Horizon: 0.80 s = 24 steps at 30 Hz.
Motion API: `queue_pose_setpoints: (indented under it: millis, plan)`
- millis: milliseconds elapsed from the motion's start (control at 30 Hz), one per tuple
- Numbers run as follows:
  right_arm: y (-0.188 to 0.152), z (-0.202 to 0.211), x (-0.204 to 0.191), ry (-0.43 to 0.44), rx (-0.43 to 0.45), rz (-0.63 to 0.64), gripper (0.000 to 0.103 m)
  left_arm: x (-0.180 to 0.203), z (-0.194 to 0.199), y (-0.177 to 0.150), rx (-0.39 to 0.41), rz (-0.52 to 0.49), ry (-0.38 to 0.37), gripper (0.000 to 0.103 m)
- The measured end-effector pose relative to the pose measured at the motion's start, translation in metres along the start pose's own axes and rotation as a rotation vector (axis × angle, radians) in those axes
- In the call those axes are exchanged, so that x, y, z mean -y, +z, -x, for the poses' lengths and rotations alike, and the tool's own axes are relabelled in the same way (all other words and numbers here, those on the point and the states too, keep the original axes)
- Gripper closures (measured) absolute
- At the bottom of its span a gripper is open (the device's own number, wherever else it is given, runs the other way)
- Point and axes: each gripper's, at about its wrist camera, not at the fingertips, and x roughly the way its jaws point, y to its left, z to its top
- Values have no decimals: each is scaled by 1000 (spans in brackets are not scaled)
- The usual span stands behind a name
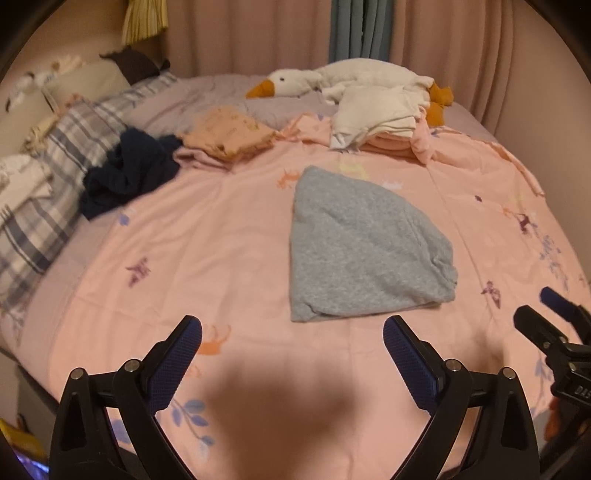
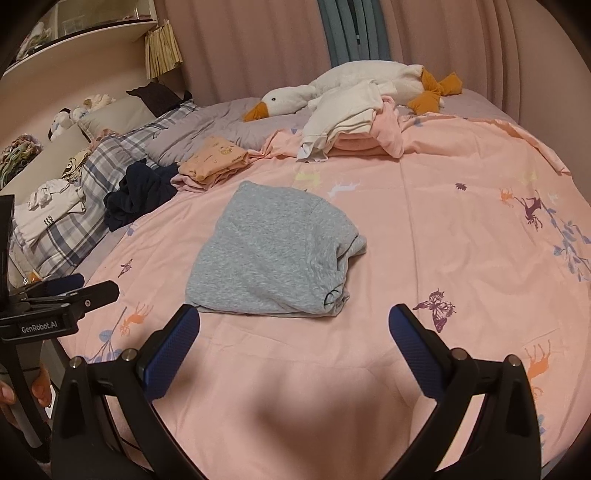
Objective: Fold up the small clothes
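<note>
You have one folded grey garment (image 1: pixel 365 247) lying flat at the centre of the pink printed bedspread (image 1: pixel 229 236), just ahead of both tongs. Your left tongs (image 1: pixel 292 341) and right tongs (image 2: pixel 294 325) are each spread wide and grasp nothing, hovering above the bedspread. Toward the top of the frame you can count one crumpled navy garment (image 1: pixel 127 173), one folded peach stack (image 1: pixel 229 134) and one cream-and-pink pile (image 1: pixel 376 114) touching one plush goose (image 1: pixel 332 79). Two plaid pillows (image 1: pixel 70 147) line the left edge, with pink curtains (image 1: pixel 251 37) behind the bed. Only your right view shows the wall shelf (image 2: pixel 85 29) at upper left and small stuffed toys (image 2: pixel 79 110) below it.
</note>
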Motion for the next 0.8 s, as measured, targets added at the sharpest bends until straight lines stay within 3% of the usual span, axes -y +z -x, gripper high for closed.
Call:
queue_pose_setpoints:
  millis: [233, 400, 800]
  plan:
    - [-3, 9, -9, -36, 17, 39, 0, 9, 5, -6, 7, -4, -1, 4]
    - [-10, -7, -6, -37, -29, 17, 0, 14, -10, -14, -46, -4, 9, 4]
    - [-13, -8, -13, -51, -33, 39, 0, 16, -12, -18, -68, -9, 16, 4]
